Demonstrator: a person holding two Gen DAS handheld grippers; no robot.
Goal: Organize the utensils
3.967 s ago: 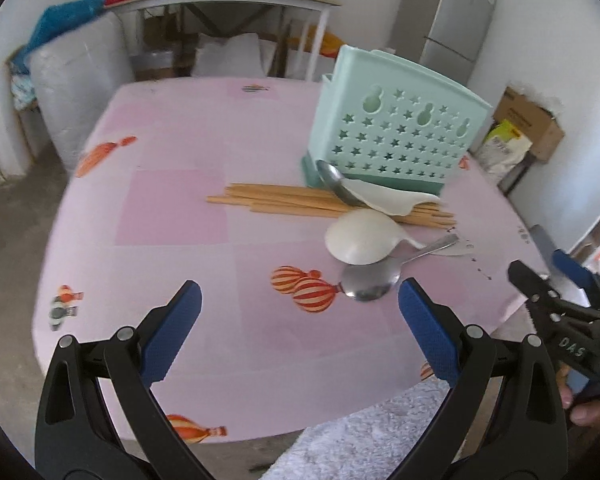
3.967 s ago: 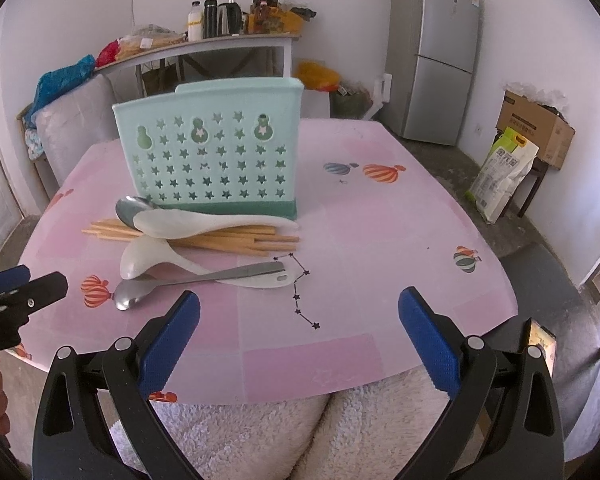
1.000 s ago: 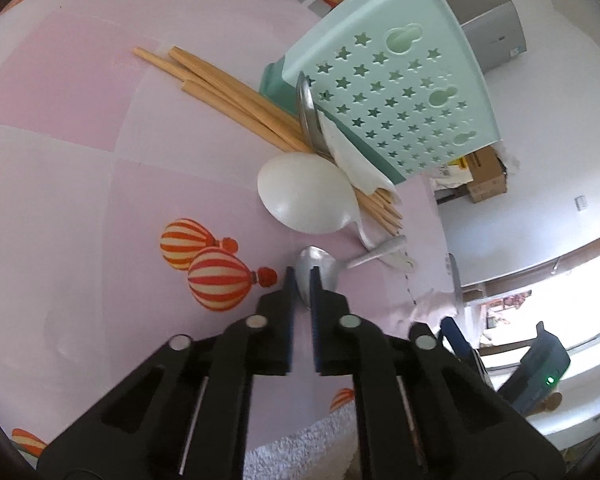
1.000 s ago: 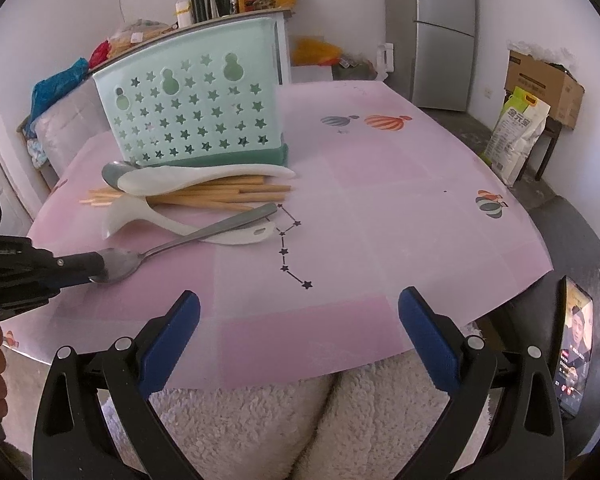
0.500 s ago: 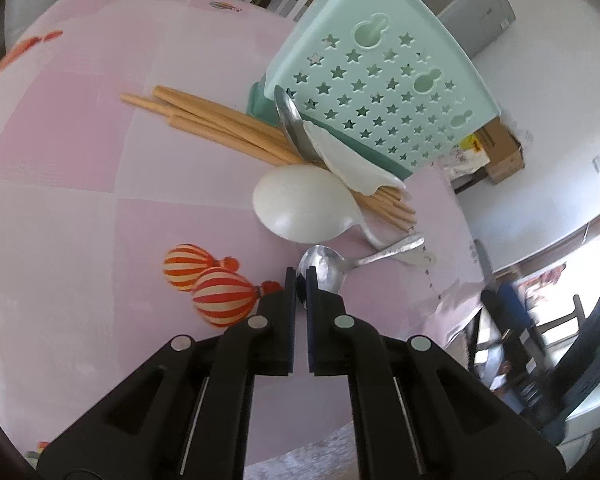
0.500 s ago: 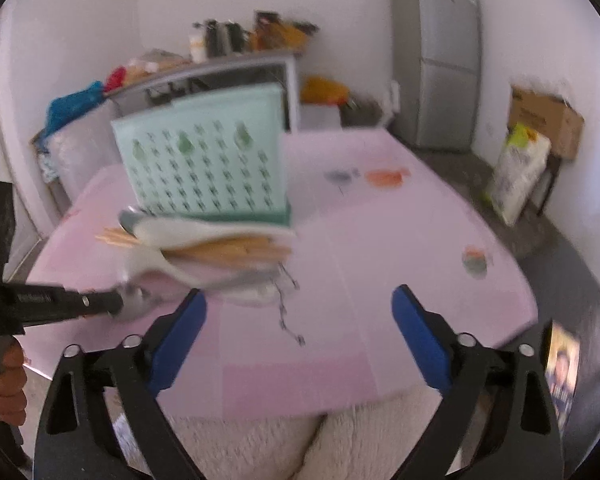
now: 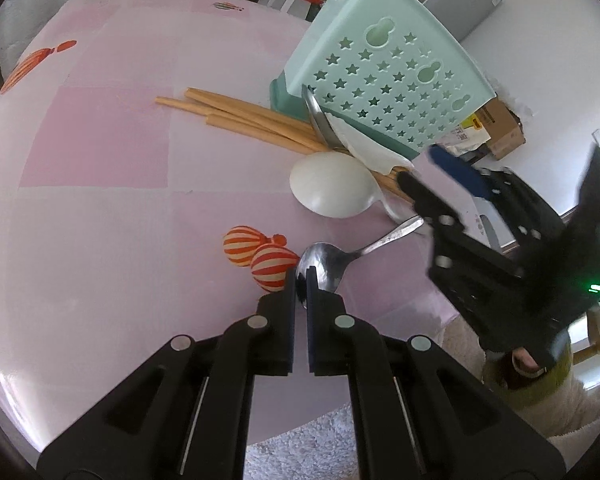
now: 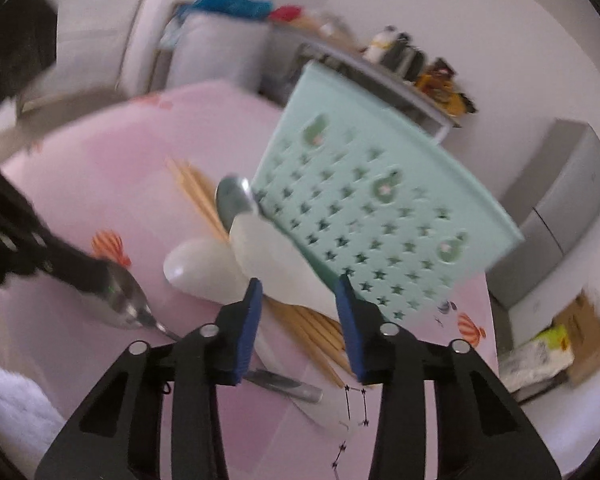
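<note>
My left gripper [image 7: 302, 280] is shut on the bowl of a metal spoon [image 7: 328, 264] that lies on the pink tablecloth [image 7: 100, 208], its handle pointing right. Beyond it lie a white ceramic spoon [image 7: 332, 190], several wooden chopsticks [image 7: 240, 118], a second metal spoon [image 7: 318, 118] and another white spoon, all against the mint star-holed holder [image 7: 380, 76]. My right gripper [image 8: 298, 292] hovers over this pile with its jaws closing; the pads touch nothing. In the blurred right wrist view the left gripper [image 8: 94, 276] clamps the metal spoon [image 8: 124, 300] at the left.
The table's near edge [image 7: 340, 408] borders white fluffy fabric [image 7: 300, 448]. A grey fridge [image 8: 556, 208], a cardboard box [image 8: 584, 340] and a cluttered side table [image 8: 380, 64] stand behind. A hand [image 7: 524, 360] holds the right gripper.
The right gripper has rolled and swung in over the utensil pile, its jaws narrowing, and has come into the left wrist view. The left gripper stays clamped on the spoon bowl.
</note>
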